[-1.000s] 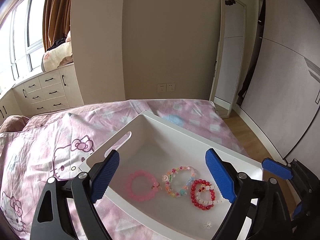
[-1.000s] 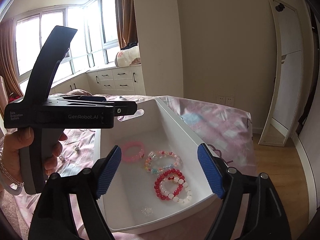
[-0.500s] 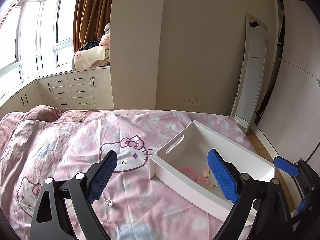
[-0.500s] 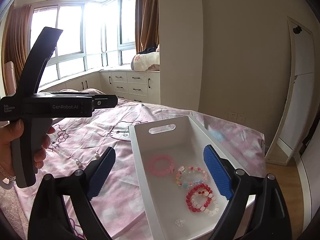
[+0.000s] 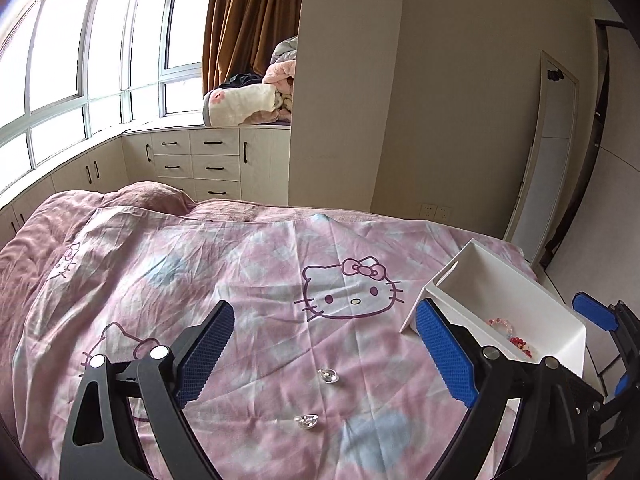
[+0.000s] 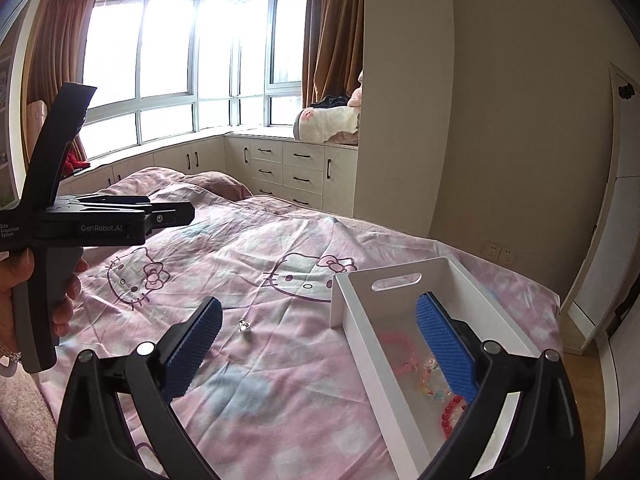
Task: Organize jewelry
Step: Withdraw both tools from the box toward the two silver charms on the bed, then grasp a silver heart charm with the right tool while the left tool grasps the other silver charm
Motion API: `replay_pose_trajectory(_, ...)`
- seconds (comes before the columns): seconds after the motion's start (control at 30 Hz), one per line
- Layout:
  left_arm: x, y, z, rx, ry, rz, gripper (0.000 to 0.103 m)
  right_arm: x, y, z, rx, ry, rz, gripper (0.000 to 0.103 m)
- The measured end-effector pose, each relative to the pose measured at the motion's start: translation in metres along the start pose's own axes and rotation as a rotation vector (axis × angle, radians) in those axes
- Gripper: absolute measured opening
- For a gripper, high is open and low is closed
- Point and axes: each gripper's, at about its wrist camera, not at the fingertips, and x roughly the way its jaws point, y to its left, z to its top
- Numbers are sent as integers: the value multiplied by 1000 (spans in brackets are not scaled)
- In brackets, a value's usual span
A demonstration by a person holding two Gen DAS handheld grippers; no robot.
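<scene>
Left gripper (image 5: 326,354) wide open, empty; I'd drop straight over the near clear ring (image 5: 305,422), left of the white tray (image 5: 560,316), pinching gently.

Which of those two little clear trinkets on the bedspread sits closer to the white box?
The farther trinket, higher in the left view, lies closer to the white box; the other trinket sits nearer the camera.

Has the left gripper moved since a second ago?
Yes. The left gripper swung left, off the white tray, which now sits at its view's right edge, and over the bedspread.
</scene>
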Motion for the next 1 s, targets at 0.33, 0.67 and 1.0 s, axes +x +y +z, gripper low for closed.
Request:
replay_pose_trajectory(0.33,12,49,-39,-11,83,15,94,50,42,-1,3,83,55,93)
replay_pose_trajectory(0.67,68,57,-91,14,232,-29,94,111,64,-14,-34,187,109,84)
replay_pose_trajectory(1.0,106,45,-120,108,297,-108,91,182,68,-39,-40,356,216,63)
